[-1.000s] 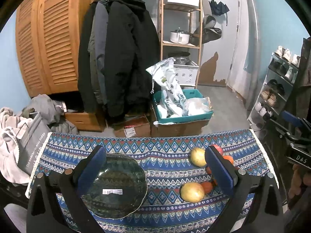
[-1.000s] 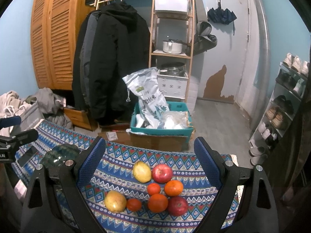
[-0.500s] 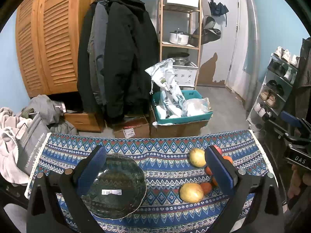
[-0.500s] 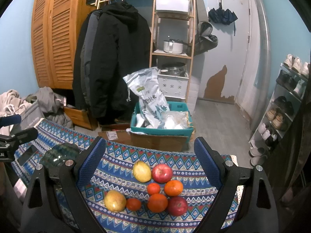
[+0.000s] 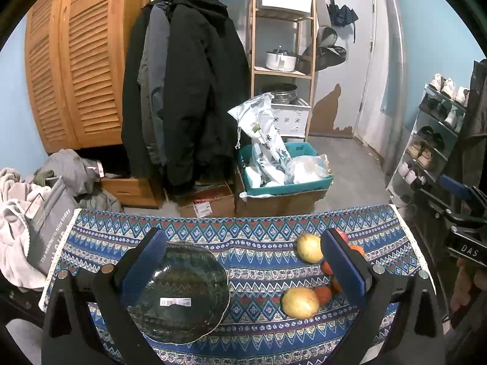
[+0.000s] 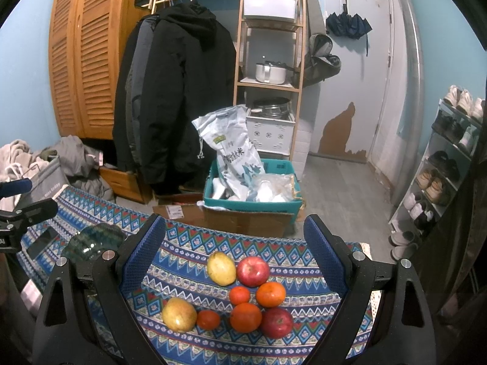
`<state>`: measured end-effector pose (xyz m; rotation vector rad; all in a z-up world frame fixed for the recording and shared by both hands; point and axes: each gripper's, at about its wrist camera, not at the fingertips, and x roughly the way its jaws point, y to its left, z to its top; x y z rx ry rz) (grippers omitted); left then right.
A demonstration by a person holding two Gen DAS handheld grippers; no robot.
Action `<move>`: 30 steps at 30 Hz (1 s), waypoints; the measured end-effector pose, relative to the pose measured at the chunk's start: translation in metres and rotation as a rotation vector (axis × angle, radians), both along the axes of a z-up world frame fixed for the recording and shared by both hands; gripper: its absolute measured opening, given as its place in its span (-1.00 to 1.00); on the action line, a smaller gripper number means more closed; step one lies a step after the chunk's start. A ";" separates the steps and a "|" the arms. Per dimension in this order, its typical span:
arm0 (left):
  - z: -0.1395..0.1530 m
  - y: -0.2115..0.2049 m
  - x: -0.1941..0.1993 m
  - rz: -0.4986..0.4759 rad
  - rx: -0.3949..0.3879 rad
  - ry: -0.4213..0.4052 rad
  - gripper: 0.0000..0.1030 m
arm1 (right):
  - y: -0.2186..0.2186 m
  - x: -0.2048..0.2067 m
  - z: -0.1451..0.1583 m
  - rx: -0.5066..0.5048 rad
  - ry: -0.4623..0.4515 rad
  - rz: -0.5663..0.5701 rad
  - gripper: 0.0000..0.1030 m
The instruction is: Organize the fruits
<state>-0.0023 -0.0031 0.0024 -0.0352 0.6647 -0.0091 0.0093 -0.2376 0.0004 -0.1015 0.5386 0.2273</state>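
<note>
The right tool stands wide apart with nothing between its blue pads, hanging above the fruit cluster on the counter, which wears a patterned blue cloth. Seen from that tool, the fruits lie straight ahead and low, in the gap between the fingers: a yellow pear at 11 o'clock of the cluster, touching a red apple at 12, a small orange in the middle, a larger orange at 3, a big orange at 6, a second red apple at 5, and a tiny orange beside a second yellow pear at 8. The left tool is also wide and holds nothing; in its view the dark green glass bowl lies at 7 o'clock, partly behind the left finger, with only a white label sticker showing in it, while the fruits sit at 4 o'clock, some hidden by the right finger. On the floor beyond the counter, a teal bin holds a white rice sack and clear plastic bags.
</note>
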 end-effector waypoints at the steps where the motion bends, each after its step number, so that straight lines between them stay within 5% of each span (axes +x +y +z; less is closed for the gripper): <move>1: 0.000 0.000 0.000 0.000 0.000 0.000 0.99 | 0.000 0.000 0.000 -0.001 -0.001 0.000 0.75; 30: -0.001 -0.001 -0.002 -0.003 -0.002 0.000 0.99 | -0.004 0.001 0.000 -0.007 -0.006 -0.006 0.75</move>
